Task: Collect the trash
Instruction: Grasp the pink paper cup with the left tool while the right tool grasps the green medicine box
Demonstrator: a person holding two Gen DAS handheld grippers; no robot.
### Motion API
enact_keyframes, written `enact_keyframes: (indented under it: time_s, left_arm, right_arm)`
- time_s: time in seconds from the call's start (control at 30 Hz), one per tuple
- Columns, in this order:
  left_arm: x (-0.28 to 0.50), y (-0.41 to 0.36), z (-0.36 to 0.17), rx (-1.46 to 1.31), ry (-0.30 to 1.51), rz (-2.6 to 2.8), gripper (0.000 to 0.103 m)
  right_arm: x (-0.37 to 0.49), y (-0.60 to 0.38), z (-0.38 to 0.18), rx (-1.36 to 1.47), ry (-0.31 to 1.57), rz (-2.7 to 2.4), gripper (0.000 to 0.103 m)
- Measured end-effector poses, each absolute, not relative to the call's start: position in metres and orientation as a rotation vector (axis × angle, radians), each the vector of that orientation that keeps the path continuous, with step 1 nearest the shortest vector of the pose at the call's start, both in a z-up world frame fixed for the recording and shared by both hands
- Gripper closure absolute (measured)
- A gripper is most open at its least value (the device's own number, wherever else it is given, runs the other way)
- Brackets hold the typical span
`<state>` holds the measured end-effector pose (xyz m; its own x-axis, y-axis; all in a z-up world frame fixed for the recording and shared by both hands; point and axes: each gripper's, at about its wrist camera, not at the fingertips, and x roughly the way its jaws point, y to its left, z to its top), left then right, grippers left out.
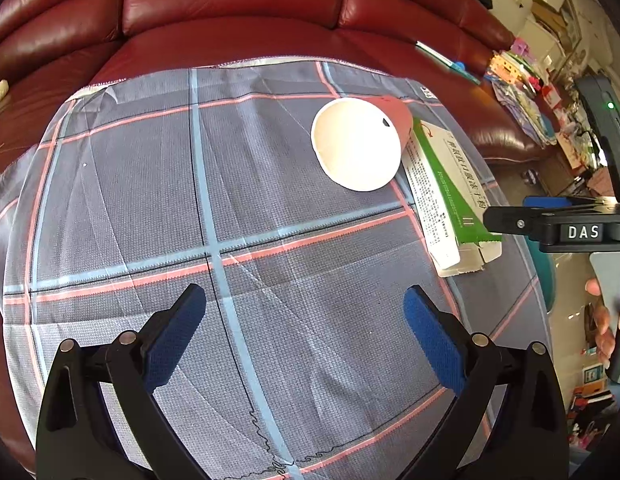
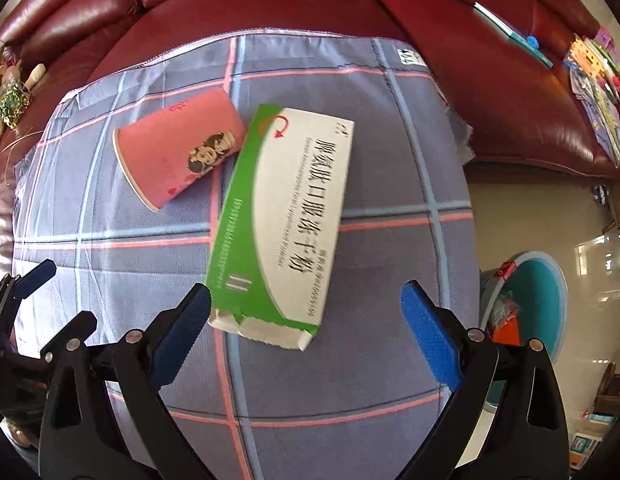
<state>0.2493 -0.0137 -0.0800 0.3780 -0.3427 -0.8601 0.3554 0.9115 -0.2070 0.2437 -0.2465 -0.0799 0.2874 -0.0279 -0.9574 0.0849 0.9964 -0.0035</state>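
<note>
Carton (image 2: 281, 216) lies ahead of right gripper (image 2: 305, 308), fingers (image 2: 424, 328) spread wide.

Glossy leather sofa (image 1: 229, 8), woven checked cloth (image 1: 149, 200), paper cup (image 2: 177, 152), cardboard box (image 2: 285, 216).

Paper cup (image 1: 356, 146) touching medicine box (image 1: 446, 196)

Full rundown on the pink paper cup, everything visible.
The paper cup looks like thin paper: pink outside with a cartoon print, plain white and empty inside. It lies on its side on the plaid cloth, mouth towards the left gripper's camera. Its base end rests against the green-and-white box. Neither gripper touches it.
</note>
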Motion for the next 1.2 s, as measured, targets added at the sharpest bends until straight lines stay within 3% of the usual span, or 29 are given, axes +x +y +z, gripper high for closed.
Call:
enact_keyframes:
  time_s: [0.3, 0.33, 0.37, 0.8, 1.13, 1.2]
  left_arm:
    - [0.267, 0.001, -0.082, 0.021, 1.111, -0.412, 0.004]
    - [0.269, -0.001, -0.081, 0.028, 1.11, -0.414, 0.004]
    - [0.272, -0.003, -0.079, 0.037, 1.107, -0.417, 0.004]
    - [0.323, -0.097, -0.057, 0.22, 1.073, -0.602, 0.004]
    - [0.357, -0.137, -0.089, 0.318, 1.114, -0.601, 0.004]
    - [0.357, -0.139, -0.091, 0.316, 1.11, -0.605, 0.011]
  right_arm:
    - [0.287, -0.231, -0.119, 0.028, 1.308, -0.113, 0.013]
    - [0.289, -0.232, -0.12, 0.03, 1.301, -0.111, 0.026]
    - [0.289, -0.234, -0.121, 0.048, 1.297, -0.094, 0.03]
    - [0.279, -0.29, -0.104, 0.048, 1.229, -0.086, 0.03]
    - [0.276, -0.307, -0.111, 0.073, 1.23, -0.048, 0.03]
    - [0.276, -0.309, -0.113, 0.076, 1.232, -0.039, 0.03]
